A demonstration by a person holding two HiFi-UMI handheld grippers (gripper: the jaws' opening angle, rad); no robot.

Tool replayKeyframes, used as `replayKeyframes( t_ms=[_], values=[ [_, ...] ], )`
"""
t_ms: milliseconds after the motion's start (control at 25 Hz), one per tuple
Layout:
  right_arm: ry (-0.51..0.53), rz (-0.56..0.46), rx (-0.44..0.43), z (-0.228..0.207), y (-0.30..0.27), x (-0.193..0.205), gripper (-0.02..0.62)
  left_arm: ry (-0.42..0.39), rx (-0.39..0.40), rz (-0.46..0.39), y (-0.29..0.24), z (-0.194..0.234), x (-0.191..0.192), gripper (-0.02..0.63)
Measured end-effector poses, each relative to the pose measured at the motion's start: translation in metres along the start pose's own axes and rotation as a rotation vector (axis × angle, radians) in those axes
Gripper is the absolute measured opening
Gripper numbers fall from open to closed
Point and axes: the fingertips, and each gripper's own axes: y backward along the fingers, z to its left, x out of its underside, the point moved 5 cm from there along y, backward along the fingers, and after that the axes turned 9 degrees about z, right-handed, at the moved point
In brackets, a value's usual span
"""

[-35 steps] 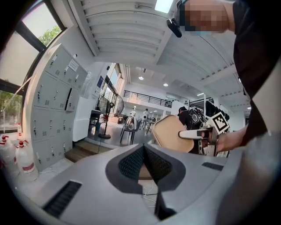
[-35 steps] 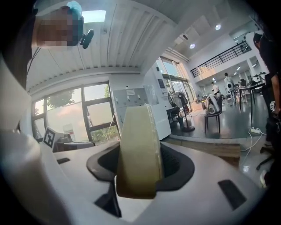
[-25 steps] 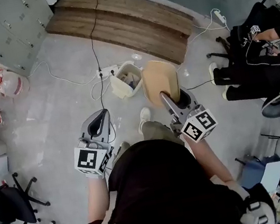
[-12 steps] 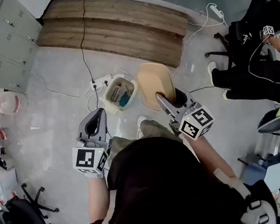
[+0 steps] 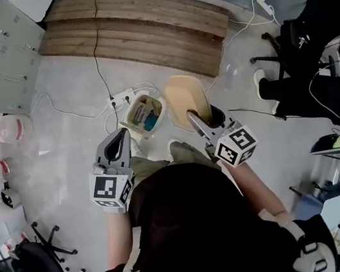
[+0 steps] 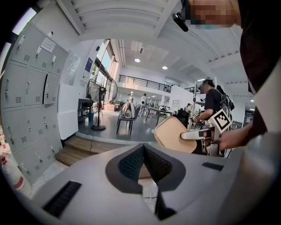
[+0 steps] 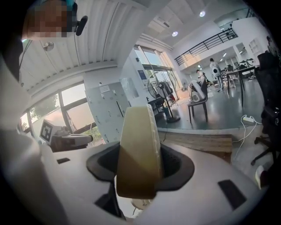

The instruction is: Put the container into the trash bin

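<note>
Plainly, the right gripper (image 5: 198, 120) was clamped on the container (image 5: 184, 99), a tan, shallow, round-cornered piece, perhaps a lidded tray. It was held on edge just right of the trash bin (image 5: 132, 124). The left gripper (image 5: 121, 141), on the person's side of the bin, stood closed on nothing.

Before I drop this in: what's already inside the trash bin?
The trash bin has no lid and holds rubbish: a blue item and pale scraps show. Whatever lies beneath them, and the bin's bottom, is covered.
</note>
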Motion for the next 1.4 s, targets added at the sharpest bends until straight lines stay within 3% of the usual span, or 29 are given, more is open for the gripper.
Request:
replayKeyframes(
  t_ms=[400, 760, 1080, 1400],
  values=[
    [-0.045, 0.067, 0.118, 0.006, -0.075, -0.006, 0.219, 0.002, 0.080, 0.054, -0.018, 0.094, -0.005, 0.006],
    [-0.100, 0.191, 0.230, 0.016, -0.140, 0.013, 0.219, 0.015, 0.195, 0.105, -0.032, 0.178, 0.001, 0.006],
    [-0.124, 0.325, 0.309, 0.019, -0.188, 0.049, 0.219, 0.019, 0.316, 0.156, -0.051, 0.214, 0.013, 0.006],
    [-0.082, 0.506, 0.296, 0.012, -0.223, 0.096, 0.219, 0.095, 0.332, 0.218, -0.054, 0.225, 0.042, 0.006]
  ],
)
